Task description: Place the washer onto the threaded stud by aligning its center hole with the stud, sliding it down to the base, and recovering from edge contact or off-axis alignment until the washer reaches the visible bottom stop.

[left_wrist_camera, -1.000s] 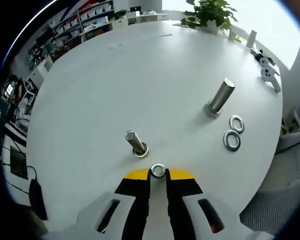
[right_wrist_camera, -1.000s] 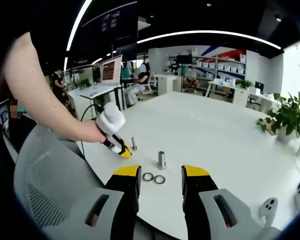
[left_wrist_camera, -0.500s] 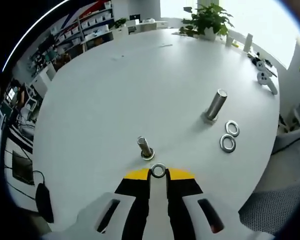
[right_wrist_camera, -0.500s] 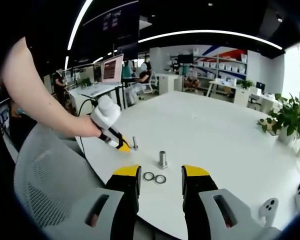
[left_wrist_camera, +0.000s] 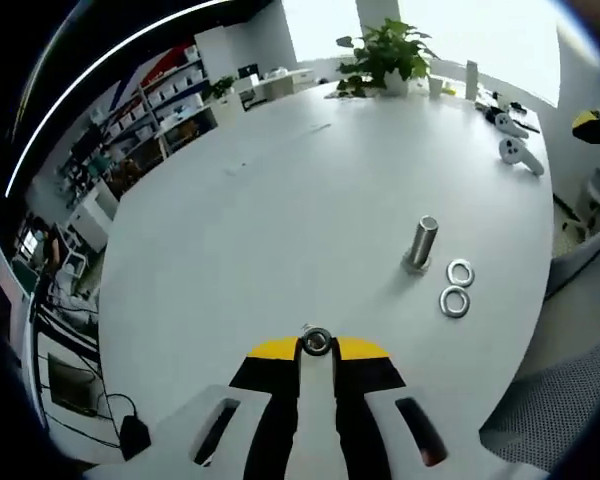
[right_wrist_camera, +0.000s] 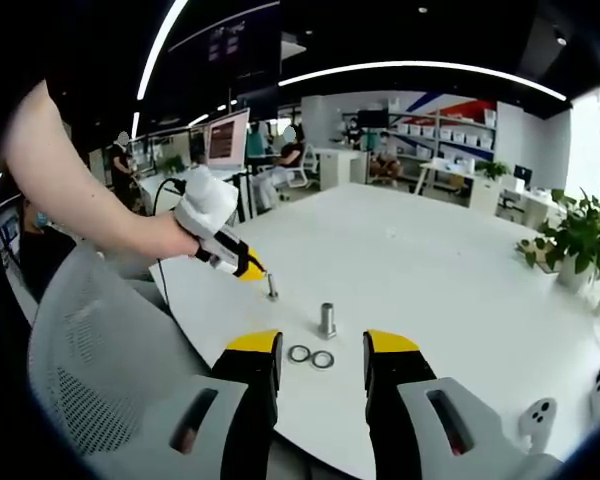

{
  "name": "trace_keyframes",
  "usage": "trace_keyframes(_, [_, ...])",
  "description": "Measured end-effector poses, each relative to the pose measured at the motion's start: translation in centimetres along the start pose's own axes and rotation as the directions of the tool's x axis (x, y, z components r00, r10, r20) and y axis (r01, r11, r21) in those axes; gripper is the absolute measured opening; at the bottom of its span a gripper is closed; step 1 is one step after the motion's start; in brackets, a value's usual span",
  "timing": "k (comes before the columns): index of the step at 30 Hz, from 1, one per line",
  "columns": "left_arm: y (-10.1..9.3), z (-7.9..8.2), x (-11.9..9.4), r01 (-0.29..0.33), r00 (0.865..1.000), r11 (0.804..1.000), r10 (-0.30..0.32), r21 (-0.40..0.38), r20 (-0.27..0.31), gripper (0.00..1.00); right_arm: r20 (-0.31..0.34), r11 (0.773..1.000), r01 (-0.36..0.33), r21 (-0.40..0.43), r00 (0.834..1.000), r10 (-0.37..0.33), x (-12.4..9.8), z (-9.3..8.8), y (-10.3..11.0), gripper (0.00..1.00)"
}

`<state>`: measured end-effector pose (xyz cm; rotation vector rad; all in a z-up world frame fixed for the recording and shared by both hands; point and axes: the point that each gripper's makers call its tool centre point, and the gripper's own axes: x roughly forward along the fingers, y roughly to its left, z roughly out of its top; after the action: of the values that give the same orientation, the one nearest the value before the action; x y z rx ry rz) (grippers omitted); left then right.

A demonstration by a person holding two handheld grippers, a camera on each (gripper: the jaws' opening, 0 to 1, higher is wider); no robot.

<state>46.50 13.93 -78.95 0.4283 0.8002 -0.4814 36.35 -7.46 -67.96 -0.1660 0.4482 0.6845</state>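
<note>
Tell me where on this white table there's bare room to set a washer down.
The widest bare stretch of the table runs from the large stud toward the plant. It is crowded near the edge: two loose washers lie beside that stud, and the left gripper holds a washer over the thin stud.

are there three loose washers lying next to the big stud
No, two loose washers lie on the table beside the big stud; another sits in the left gripper.

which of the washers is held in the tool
The silver metal washer pinched at the left tool's yellow tips; the other two washers lie flat beside the thick stud.
</note>
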Motion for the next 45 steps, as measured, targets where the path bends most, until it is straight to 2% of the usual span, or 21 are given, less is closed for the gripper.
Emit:
trace_keyframes(9, [0.7, 0.2, 1.0, 0.010, 0.999, 1.000, -0.011, -0.008, -0.033, 0.10, -0.001, 1.000, 0.006, -0.002, 1.000, -0.006, -0.1, -0.1, -0.1, 0.35])
trace_keyframes(22, [0.2, 0.0, 1.6, 0.030, 0.998, 1.000, -0.029, 0.007, -0.063, 0.10, -0.005, 1.000, 0.011, -0.004, 1.000, -0.011, 0.0, -0.1, -0.2, 0.34])
trace_keyframes(33, [0.6, -0.1, 1.5, 0.025, 0.998, 1.000, -0.026, -0.017, -0.058, 0.10, -0.007, 1.000, 0.011, -0.007, 1.000, -0.011, 0.0, -0.1, -0.2, 0.35])
trace_keyframes(45, [0.3, -0.4, 1.8, 0.032, 0.997, 0.999, -0.035, -0.043, -0.062, 0.10, -0.010, 1.000, 0.011, -0.007, 1.000, -0.011, 0.0, -0.2, -0.2, 0.35])
